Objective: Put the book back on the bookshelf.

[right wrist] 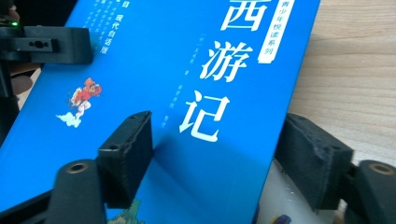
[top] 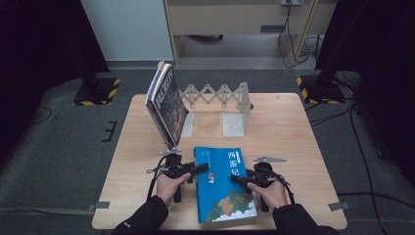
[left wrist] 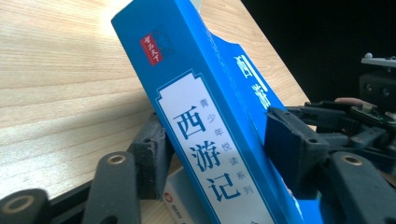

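Books: one blue book [top: 222, 183] flat on tabletop [top: 288, 132], two leaning at rack [top: 220, 95]. Left claw [top: 201, 169] pinching blue book's spine edge; right claw [top: 236, 178] pinching opposite edge; both level.

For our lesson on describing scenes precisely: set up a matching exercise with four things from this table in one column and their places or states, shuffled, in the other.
Things:
1. blue book
2. dark-covered book
3. folding bookend rack
4. left hand-held gripper

States:
A. jaws astride a book's spine edge
B. stands at the table's far edge
C. lies near the table's front edge
D. leans tilted at the rack's left end

Pairs: 1-C, 2-D, 3-B, 4-A
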